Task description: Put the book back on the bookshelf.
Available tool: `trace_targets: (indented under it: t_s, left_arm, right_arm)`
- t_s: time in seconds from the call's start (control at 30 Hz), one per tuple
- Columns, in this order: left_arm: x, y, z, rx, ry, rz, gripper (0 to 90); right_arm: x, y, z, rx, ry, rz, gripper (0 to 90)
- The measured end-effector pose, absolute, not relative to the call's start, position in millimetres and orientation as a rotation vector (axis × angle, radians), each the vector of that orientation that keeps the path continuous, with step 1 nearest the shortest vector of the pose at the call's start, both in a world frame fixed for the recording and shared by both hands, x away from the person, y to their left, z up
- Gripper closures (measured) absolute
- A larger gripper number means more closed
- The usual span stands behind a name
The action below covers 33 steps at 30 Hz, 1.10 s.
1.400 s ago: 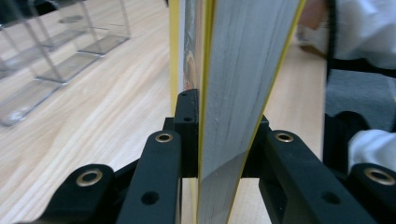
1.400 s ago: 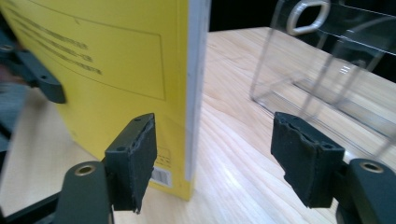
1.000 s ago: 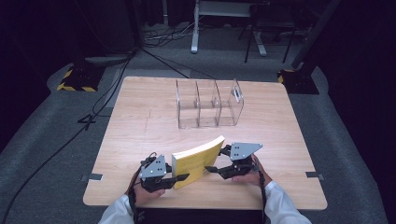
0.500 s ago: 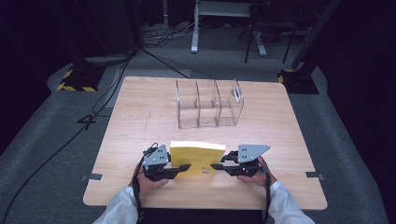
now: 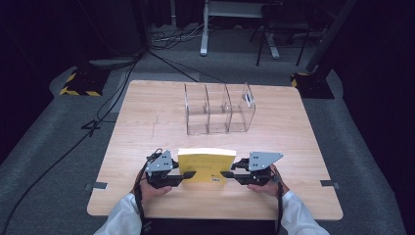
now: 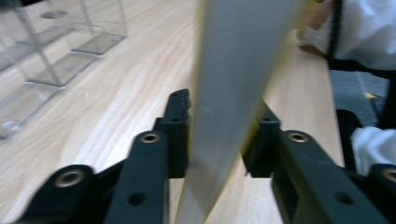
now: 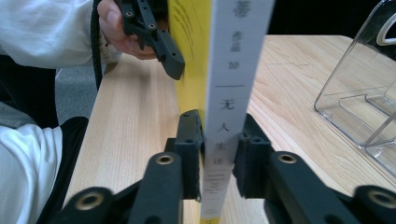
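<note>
A yellow book (image 5: 205, 165) stands upright near the table's front edge, its cover facing the person. My left gripper (image 5: 188, 175) is shut on its left side. In the left gripper view both pads press on the pale page edge (image 6: 233, 93), and these jaws (image 6: 222, 116) have just been closing. My right gripper (image 5: 226, 174) is shut on the right side. In the right gripper view the white printed spine (image 7: 233, 70) sits between its pads (image 7: 220, 123), whose jaws have just been opening a little. The left gripper (image 7: 163, 46) shows beyond the book there.
A clear acrylic organiser (image 5: 218, 107) with three compartments stands at the middle back of the wooden table (image 5: 147, 122); it also shows as a clear box (image 6: 46, 56) and a clear wall (image 7: 364, 93). White sleeves come in at the front edge. Dark floor and cables surround the table.
The book was slanted with its right end pointing away; it has swung round and now stands square to the person. Both grippers have shifted slightly outward to its two ends.
</note>
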<state>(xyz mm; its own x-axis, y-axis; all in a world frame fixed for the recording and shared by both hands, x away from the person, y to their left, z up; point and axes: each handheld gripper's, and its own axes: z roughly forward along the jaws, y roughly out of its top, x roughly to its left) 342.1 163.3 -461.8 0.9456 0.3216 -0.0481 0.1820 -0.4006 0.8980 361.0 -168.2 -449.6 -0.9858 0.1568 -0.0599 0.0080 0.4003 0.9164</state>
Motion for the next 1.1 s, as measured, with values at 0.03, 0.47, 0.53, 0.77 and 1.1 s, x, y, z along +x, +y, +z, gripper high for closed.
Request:
trace_targets:
  t_s: [0.03,0.47,0.53,0.77,1.1]
  left_arm:
    - [342.3,163.2,-461.7,1.998,0.349,0.157,71.4]
    - [350.7,159.6,-460.8,1.998,0.302,0.095,74.7]
    - [352.3,156.0,-460.3,2.001,0.294,0.106,74.2]
    - [360.6,141.0,-457.8,2.001,0.264,0.1,71.0]
    - [364.0,134.9,-457.5,1.998,0.299,0.119,64.4]
  right_arm:
    - [361.5,-167.3,-449.1,0.14,2.524,1.645,66.0]
    - [373.3,-153.8,-453.4,0.125,2.569,1.645,69.2]
    - [374.8,-156.1,-454.0,0.14,2.558,1.665,72.2]
    - [367.2,-162.3,-450.1,0.127,2.534,1.595,75.4]
    - [362.3,-165.5,-450.5,0.185,2.505,1.581,76.0]
